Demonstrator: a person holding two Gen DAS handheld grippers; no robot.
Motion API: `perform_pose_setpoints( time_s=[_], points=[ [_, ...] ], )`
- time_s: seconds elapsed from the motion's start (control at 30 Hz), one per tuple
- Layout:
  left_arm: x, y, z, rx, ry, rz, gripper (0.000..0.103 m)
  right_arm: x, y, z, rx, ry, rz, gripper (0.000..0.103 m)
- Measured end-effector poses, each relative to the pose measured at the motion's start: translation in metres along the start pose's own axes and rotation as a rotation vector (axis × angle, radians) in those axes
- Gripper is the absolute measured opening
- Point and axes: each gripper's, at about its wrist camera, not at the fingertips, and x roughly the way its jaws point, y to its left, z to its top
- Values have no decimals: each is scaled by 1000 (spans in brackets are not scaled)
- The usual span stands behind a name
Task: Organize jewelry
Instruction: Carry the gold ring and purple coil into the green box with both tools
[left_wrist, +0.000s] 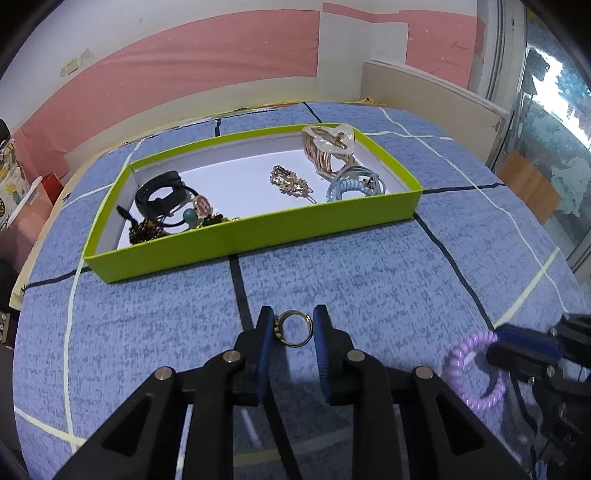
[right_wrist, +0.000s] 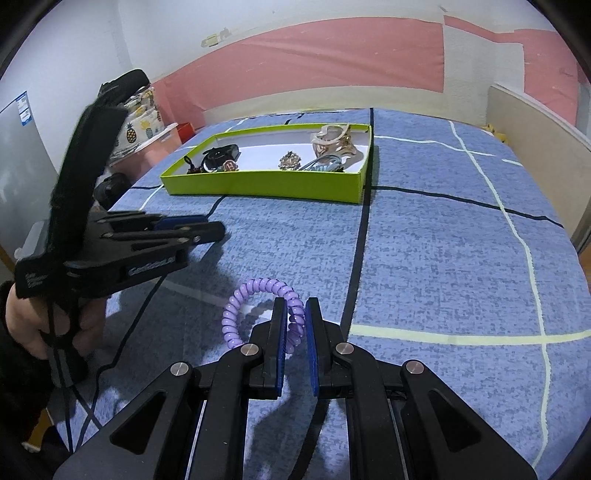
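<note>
A gold ring lies on the blue bedspread between the fingers of my left gripper; the jaws stand open around it, the left pad close to its studded side. My right gripper is shut on a purple spiral hair tie, which also shows in the left wrist view. The green tray lies ahead on the bed, also in the right wrist view. It holds a shell hair claw, a gold clip, a blue spiral tie and black bands.
The bed's headboard stands at the back right, a window beyond it. A pineapple-print bag and boxes sit off the bed's left side. The left gripper and the hand holding it show left in the right wrist view.
</note>
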Motion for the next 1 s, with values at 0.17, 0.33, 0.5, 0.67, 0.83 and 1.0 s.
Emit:
perform_pose_setpoints(
  time_s=[0.17,0.33,0.5,0.67,0.83,1.0],
  points=[
    [-19,5,-7,-7,-31,-29,23,-1,1,5,10,-11,-19,10],
    [-40,11,-10,-18,-65,-50,23,-4,6,13,8,-30,-36,10],
    [-57,24,-9,-34,-104,-49,23,-7,11,24,-1,-52,-45,10],
    [-68,39,-6,-48,-135,-47,23,-9,20,38,-24,-76,-47,10],
    [-75,55,2,-58,-165,-46,23,-9,26,56,-39,-97,-43,10],
    [-76,72,17,-67,-186,-45,23,-1,32,78,-53,-109,-40,10]
  ],
)
